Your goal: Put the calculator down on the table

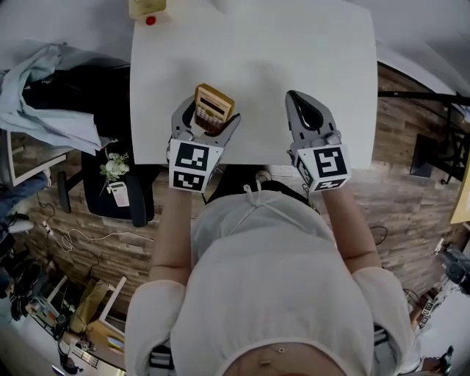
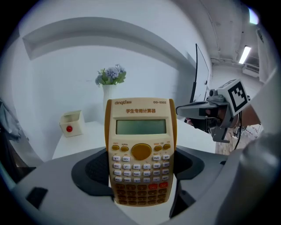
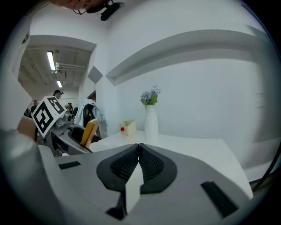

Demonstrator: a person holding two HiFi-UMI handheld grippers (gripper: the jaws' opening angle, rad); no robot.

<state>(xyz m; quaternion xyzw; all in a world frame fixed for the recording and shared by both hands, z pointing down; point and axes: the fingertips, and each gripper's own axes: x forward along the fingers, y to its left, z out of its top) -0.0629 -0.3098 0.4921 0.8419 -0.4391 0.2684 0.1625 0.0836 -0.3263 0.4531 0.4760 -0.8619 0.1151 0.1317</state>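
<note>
A tan calculator (image 1: 213,108) with white and brown keys stands upright between the jaws of my left gripper (image 1: 206,122), which is shut on its lower half. In the left gripper view the calculator (image 2: 140,149) faces the camera, held above the white table (image 2: 83,136). My right gripper (image 1: 302,110) hovers over the table's near edge to the right, its jaws pressed together with nothing in them. In the right gripper view its pads (image 3: 151,165) meet, and the calculator (image 3: 89,132) shows edge-on at the left.
A white vase with flowers (image 2: 109,94) stands at the back of the table (image 1: 294,51). A small cream box with a red button (image 1: 148,9) sits at the far left corner. A black chair with clothes (image 1: 66,103) stands left of the table.
</note>
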